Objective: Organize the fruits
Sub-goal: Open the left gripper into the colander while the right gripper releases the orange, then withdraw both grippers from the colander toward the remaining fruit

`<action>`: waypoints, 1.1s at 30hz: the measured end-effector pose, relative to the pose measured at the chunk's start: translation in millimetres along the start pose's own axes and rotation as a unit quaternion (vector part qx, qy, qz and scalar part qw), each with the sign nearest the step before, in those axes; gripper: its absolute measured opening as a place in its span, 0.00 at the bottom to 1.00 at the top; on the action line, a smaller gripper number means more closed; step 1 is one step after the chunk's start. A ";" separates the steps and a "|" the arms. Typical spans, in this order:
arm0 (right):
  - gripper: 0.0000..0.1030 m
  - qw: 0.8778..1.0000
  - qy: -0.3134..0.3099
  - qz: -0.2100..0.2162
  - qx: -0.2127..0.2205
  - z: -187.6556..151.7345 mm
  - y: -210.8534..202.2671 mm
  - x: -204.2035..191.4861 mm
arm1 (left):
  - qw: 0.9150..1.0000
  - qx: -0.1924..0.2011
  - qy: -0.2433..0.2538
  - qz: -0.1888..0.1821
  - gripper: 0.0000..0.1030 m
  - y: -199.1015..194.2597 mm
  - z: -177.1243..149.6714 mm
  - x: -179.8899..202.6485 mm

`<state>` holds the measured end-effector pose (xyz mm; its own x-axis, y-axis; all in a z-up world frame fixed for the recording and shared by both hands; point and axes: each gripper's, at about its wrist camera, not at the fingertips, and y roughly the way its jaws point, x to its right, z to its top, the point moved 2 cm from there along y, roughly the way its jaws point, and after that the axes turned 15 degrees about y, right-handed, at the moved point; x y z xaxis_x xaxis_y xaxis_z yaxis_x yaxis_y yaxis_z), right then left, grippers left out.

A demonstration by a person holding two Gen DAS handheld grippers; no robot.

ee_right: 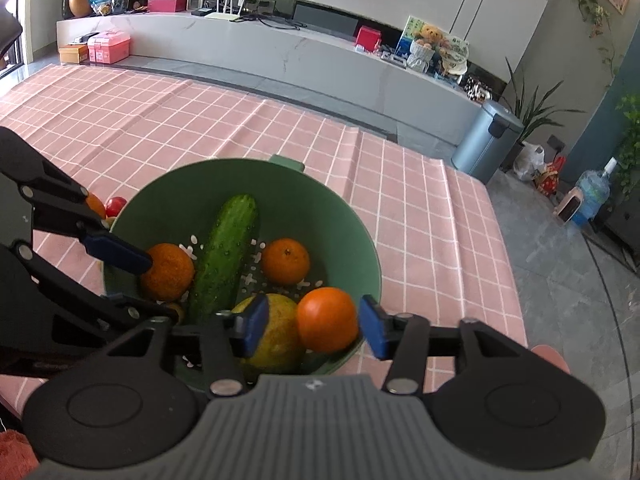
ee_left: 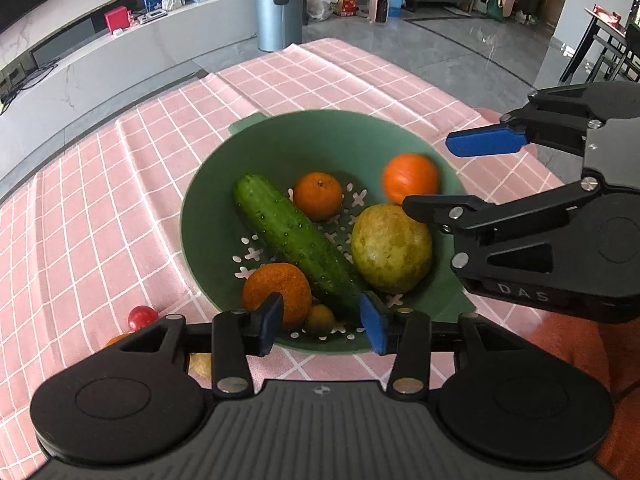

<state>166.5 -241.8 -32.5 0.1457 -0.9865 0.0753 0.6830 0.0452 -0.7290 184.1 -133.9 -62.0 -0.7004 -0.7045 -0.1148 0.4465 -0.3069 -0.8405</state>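
Observation:
A green colander bowl (ee_left: 280, 140) (ee_right: 352, 232) stands on the pink checked cloth. It holds a cucumber (ee_left: 296, 236) (ee_right: 228, 256), three oranges (ee_left: 318, 196) (ee_left: 276, 292) (ee_left: 410, 178), a large yellow-green fruit (ee_left: 392, 248) (ee_right: 276, 336) and a small yellow fruit (ee_left: 320, 318). My left gripper (ee_left: 323, 326) (ee_right: 162, 288) hovers open over the bowl's near rim, the small yellow fruit below its gap. My right gripper (ee_right: 315, 331) (ee_left: 452, 174) is open around a blurred orange (ee_right: 328, 320). A clear gap shows at its left pad; the right pad is very close.
Outside the bowl on the left lie a red cherry tomato (ee_left: 142, 317) (ee_right: 116, 205), another orange fruit (ee_left: 118, 338) (ee_right: 96, 205) and a yellowish piece (ee_left: 200, 364). The cloth ends at the table's far edge, with a grey bin (ee_left: 278, 12) on the floor beyond.

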 end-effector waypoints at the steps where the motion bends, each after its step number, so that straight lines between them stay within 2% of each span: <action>1: 0.47 1.000 0.000 -0.001 0.003 0.3 -2.6 -0.4 | 1.000 0.003 0.001 0.002 0.52 -2.5 -0.1 0.4; 5: 0.48 1.000 0.012 -0.001 0.016 2.2 -15.0 -1.4 | 1.000 0.020 -0.002 0.011 0.53 -18.5 -5.1 -1.4; 7: 0.52 0.999 0.025 0.002 0.022 1.4 -22.0 -3.2 | 1.000 0.027 -0.004 0.015 0.54 -28.1 -9.2 -2.5; 14: 0.53 0.997 0.062 0.027 0.027 -3.7 -42.9 -18.2 | 0.999 0.040 -0.010 0.031 0.54 -57.9 -28.2 -10.8; 19: 0.53 0.994 0.089 0.051 0.026 -11.5 -52.1 -35.2 | 0.998 0.041 -0.033 0.044 0.54 -73.4 -47.7 -22.5; 28: 0.53 0.986 0.136 0.093 0.010 -29.0 -55.0 -81.3 | 0.994 0.040 -0.077 0.063 0.54 -83.4 -82.3 -47.7; 33: 0.53 0.985 0.151 0.088 0.008 -36.0 -49.0 -104.0 | 0.992 0.045 -0.106 0.060 0.53 -82.2 -104.0 -59.2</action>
<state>92.1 -147.1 -29.1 0.0451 -0.9647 -0.2596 0.6770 0.2206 -0.7021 131.0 -0.5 -41.2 -0.5104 -0.8553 -0.0888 0.5737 -0.2618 -0.7761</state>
